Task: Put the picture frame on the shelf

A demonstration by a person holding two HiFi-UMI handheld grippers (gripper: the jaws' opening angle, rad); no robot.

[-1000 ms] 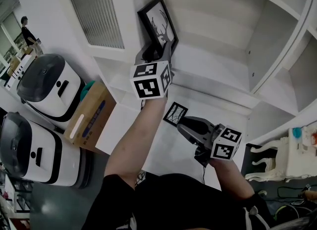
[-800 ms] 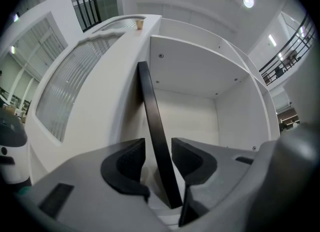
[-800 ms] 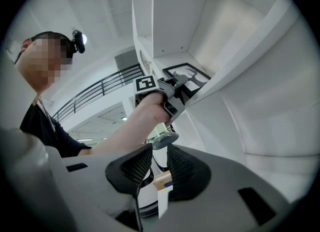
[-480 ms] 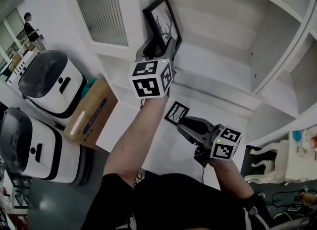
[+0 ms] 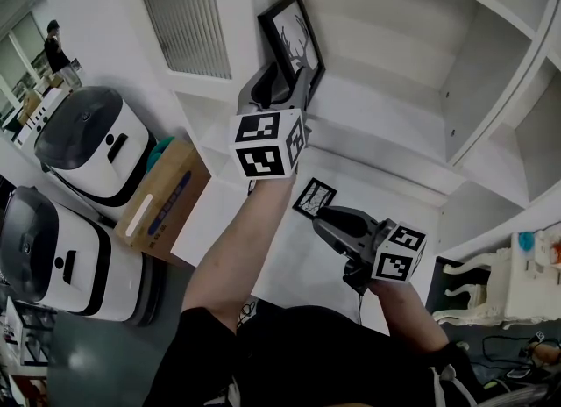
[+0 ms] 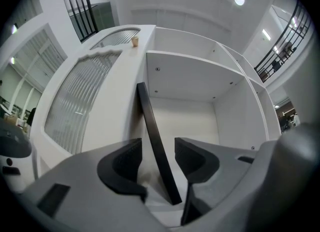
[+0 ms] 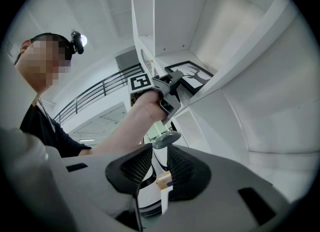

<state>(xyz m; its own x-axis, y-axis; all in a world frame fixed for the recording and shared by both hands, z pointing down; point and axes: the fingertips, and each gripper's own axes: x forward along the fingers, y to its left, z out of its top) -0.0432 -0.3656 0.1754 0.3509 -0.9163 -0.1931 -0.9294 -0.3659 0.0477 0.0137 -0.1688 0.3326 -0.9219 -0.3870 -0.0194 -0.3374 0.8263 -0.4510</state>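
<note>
Release is ending upper centre — the left hand-held gripper's jaws have just been opening and are standing clear of the frame, which is leaning on the shelf against its left wall. Backing straight out is looking wisest; the right hand-held gripper is idling, slightly open, empty.

Picture frame on shelf, leaning against side wall; left gripper before it.
</note>
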